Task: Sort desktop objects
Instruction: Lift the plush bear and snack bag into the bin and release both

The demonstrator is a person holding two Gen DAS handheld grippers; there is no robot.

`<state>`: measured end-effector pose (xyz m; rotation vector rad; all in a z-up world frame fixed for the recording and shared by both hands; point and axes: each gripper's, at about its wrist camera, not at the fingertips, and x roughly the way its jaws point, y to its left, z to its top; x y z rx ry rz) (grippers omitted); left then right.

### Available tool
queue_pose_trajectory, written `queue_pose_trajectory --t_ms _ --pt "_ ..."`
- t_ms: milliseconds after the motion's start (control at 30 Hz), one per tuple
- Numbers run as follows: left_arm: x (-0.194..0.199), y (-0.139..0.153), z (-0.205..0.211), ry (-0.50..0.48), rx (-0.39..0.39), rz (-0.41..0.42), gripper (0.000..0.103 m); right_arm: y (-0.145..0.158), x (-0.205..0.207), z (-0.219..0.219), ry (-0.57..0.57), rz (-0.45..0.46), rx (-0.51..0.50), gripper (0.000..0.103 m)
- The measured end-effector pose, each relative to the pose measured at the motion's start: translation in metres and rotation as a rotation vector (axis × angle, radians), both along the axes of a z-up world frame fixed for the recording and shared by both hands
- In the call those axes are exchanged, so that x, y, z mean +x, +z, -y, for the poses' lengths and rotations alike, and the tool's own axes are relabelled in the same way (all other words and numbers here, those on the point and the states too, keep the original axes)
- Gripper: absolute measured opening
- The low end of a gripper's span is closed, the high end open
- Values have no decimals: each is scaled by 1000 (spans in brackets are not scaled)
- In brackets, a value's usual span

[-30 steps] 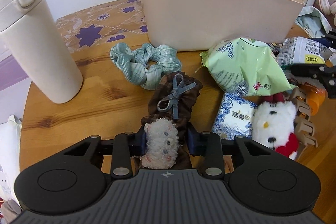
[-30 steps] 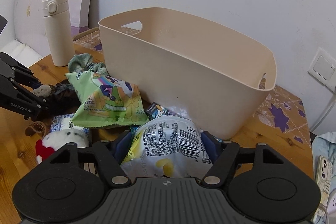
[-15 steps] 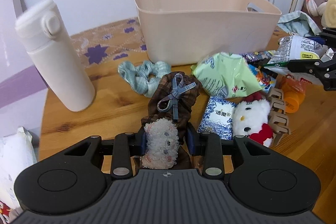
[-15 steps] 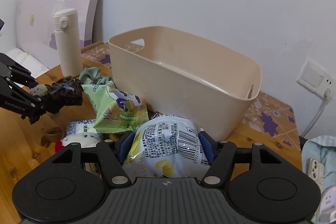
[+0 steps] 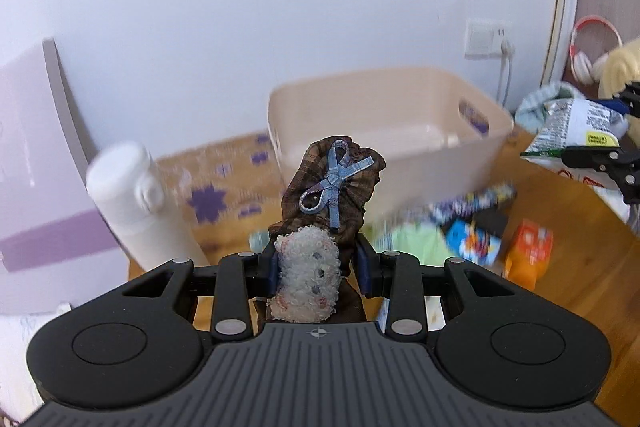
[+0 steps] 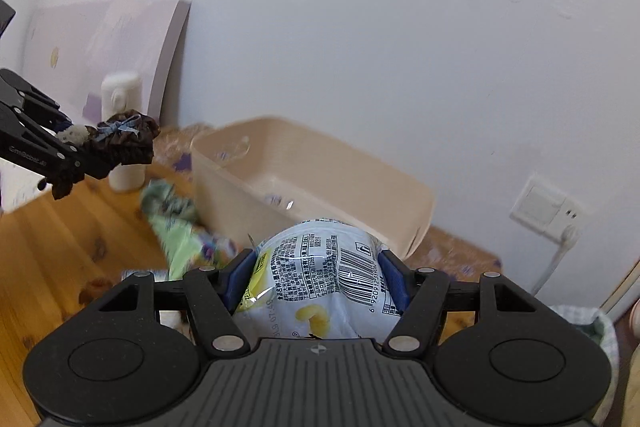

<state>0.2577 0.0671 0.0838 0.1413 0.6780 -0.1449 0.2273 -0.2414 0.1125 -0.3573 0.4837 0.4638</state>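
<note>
Pale wall backs a wooden table (image 5: 576, 227) where a beige bin (image 5: 384, 131) stands as the landmark. From the left wrist view, the left gripper (image 5: 318, 261) is clamped narrowly on a brown plaid scrunchie (image 5: 332, 195) with a blue ribbon bow and a fuzzy white charm, raised in front of the bin and level with its rim. It looks light, soft and floppy, so the pinch across its bunched lower part should serve; anything loose would droop. A white flask (image 5: 136, 203) stands left of the bin, blurred snack packets (image 5: 472, 239) lie in front of it, and the other gripper shows to the bin's right with its bag. From the right wrist view, the right gripper (image 6: 316, 277) stands about half wide, its blue pads pressing both sides of a puffy white snack bag (image 6: 320, 279), raised in front of the bin's (image 6: 320, 183) near right corner. That bag seems light, slick and air-filled with crushable contents, so a gentle squeeze across its middle suits it. Left of the bin, the left gripper (image 6: 86, 151) holds the scrunchie (image 6: 124, 143) aloft, in front of the flask (image 6: 120, 99).
</note>
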Motion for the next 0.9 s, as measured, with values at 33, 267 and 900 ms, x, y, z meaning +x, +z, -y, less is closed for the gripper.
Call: queue_pose_trajectory --t_ms 33,267,900 --pt "3 6 1 3 -2 15 36 6 0 1 -3 12 6 64" --pt "37 43 18 58 -14 96 36 38 14 -1 -34 81 41 65" --pt "155 3 86 130 -33 2 36 -2 139 -36 -210 24 43 65"
